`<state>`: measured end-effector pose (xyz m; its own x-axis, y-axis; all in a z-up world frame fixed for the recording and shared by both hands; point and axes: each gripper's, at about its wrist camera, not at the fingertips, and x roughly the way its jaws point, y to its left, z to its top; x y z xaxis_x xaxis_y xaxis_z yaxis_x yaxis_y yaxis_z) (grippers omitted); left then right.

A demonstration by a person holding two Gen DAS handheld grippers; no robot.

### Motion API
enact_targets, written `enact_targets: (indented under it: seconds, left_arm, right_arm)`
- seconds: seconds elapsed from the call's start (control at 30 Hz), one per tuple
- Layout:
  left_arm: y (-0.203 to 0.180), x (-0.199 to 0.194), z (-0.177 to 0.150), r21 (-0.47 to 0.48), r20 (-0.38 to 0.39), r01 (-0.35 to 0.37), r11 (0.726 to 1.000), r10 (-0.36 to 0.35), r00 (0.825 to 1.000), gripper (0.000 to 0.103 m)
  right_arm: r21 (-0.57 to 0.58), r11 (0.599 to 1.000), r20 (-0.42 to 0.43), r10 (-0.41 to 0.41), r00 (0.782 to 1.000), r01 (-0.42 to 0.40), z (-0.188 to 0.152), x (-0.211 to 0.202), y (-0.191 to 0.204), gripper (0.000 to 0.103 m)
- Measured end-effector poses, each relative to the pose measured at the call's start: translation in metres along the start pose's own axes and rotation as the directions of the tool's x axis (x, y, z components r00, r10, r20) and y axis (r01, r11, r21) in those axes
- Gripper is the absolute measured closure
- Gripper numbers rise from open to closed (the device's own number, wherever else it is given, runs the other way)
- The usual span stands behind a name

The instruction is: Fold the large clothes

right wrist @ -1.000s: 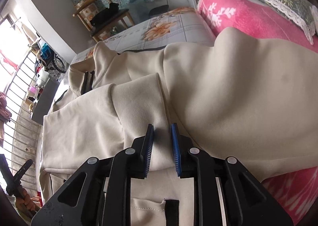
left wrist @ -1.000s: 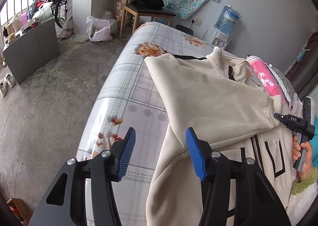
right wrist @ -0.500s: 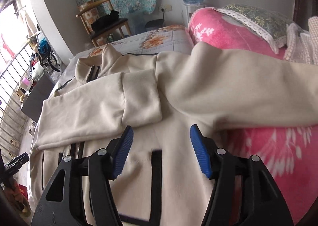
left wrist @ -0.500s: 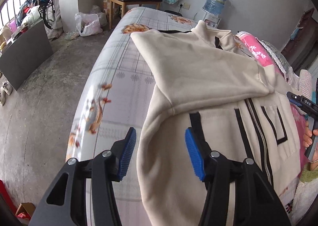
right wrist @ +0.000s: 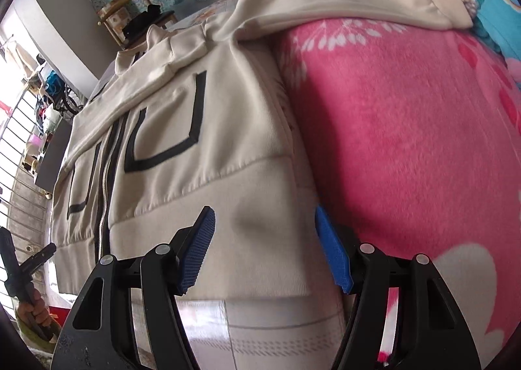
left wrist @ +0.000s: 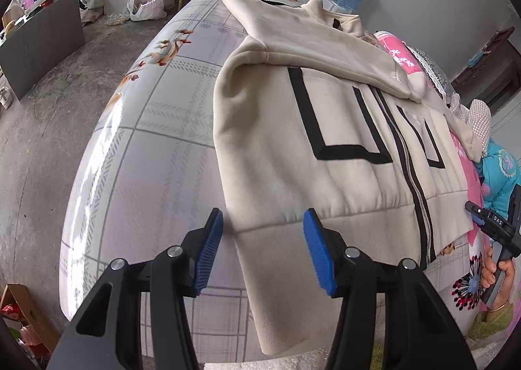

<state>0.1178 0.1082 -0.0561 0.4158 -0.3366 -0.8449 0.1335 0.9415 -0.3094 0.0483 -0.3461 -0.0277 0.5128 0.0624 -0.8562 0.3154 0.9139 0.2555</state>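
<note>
Pink blanket (right wrist: 407, 129) largely right-wrist only

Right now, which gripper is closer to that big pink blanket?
Right. The right gripper hangs over the jacket's hem corner beside the pink blanket; the left gripper is at the opposite hem corner.

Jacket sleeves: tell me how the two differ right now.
The left-side sleeve lies folded across the jacket's chest, cuff near the zipper. The right-side sleeve stretches outward over the pink blanket, cuff away from the body. Both are beige with ribbed cuffs.
</note>
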Motion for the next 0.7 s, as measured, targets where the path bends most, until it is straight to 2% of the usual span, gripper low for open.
enact_targets:
  seconds: [0.17, 0.23, 0.3, 0.33, 0.4, 0.47, 0.5, 0.57, 0.7]
  left_arm:
    - [-0.004, -0.007, -0.019, -0.016, -0.009, 0.016, 1.000, -0.017, 1.000, 0.054]
    - [-0.007, -0.010, -0.026, -0.017, -0.003, 0.009, 1.000, -0.009, 1.000, 0.055]
    - [-0.009, -0.011, -0.031, -0.022, 0.009, -0.002, 1.000, 0.003, 1.000, 0.057]
    - [-0.010, -0.012, -0.032, -0.026, 0.019, -0.012, 1.000, 0.013, 1.000, 0.060]
    - [-0.011, -0.011, -0.034, -0.035, 0.036, -0.043, 0.998, 0.045, 0.998, 0.069]
    - [-0.012, -0.011, -0.036, -0.026, 0.051, -0.085, 0.996, 0.086, 0.995, 0.085]
    - [-0.013, -0.011, -0.037, -0.020, 0.059, -0.097, 0.995, 0.098, 0.993, 0.088]
    - [-0.013, -0.015, -0.038, -0.006, 0.078, -0.097, 0.995, 0.097, 0.992, 0.098]
    - [-0.015, -0.044, -0.036, 0.035, 0.144, -0.077, 0.996, 0.071, 0.987, 0.099]
  right_arm:
    - [0.006, 1.000, 0.006, -0.009, 1.000, 0.009, -0.024, -0.007, -0.008, 0.048]
    - [0.013, 1.000, 0.020, -0.004, 1.000, 0.003, -0.029, -0.011, -0.012, 0.052]
    - [0.016, 1.000, 0.038, 0.005, 0.999, -0.005, -0.030, -0.014, -0.015, 0.062]
    - [0.009, 1.000, 0.050, 0.007, 0.999, -0.007, -0.030, -0.015, -0.015, 0.066]
    - [-0.006, 1.000, 0.067, 0.011, 0.998, -0.010, -0.029, -0.017, -0.014, 0.084]
    - [-0.035, 0.999, 0.084, 0.001, 0.996, 0.002, -0.027, -0.019, -0.008, 0.095]
    - [-0.054, 0.998, 0.093, -0.008, 0.996, 0.013, -0.027, -0.020, -0.004, 0.098]
    - [-0.077, 0.997, 0.116, -0.019, 0.993, 0.028, -0.026, -0.025, 0.003, 0.099]
    - [-0.095, 0.995, 0.182, 0.025, 0.983, -0.008, -0.027, -0.058, 0.013, 0.100]
